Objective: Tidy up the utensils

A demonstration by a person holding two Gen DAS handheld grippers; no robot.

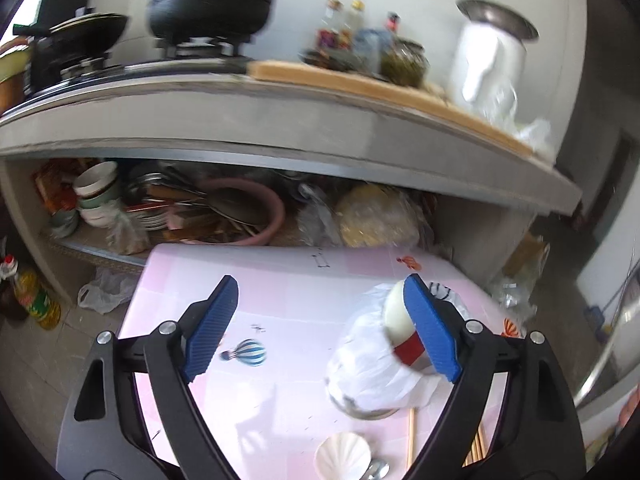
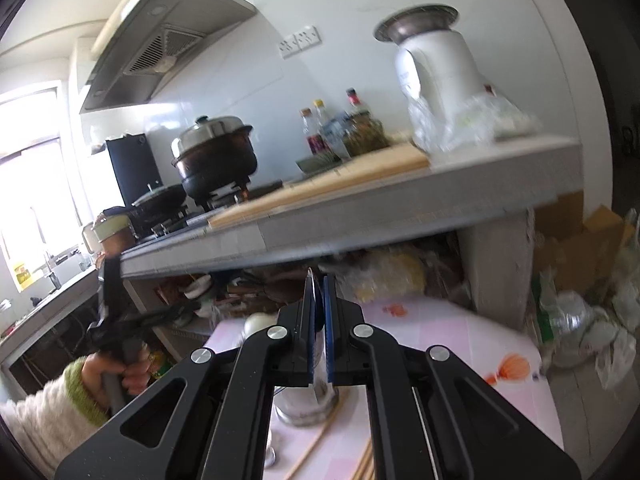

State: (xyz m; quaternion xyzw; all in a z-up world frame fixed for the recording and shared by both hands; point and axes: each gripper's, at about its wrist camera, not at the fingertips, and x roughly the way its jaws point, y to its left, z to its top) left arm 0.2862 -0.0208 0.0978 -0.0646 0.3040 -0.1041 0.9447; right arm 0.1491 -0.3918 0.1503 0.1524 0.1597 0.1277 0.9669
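Hovering claws over the pink bench [image 1: 280, 292]
Left claw [image 1: 320, 328] gapes, empty; right claw [image 2: 319, 332] is clenched on a thin dark utensil [image 2: 313, 300].

Glossy pink bench [image 1: 280, 300]; ribbed blue pads [image 1: 212, 330] on matt black tongs; wooden chopsticks [image 1: 411, 436]; crinkled white plastic bag [image 1: 368, 364].

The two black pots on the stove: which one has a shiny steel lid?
The big deep black pot, nearer the bottles; the flat black pan beside it has none.
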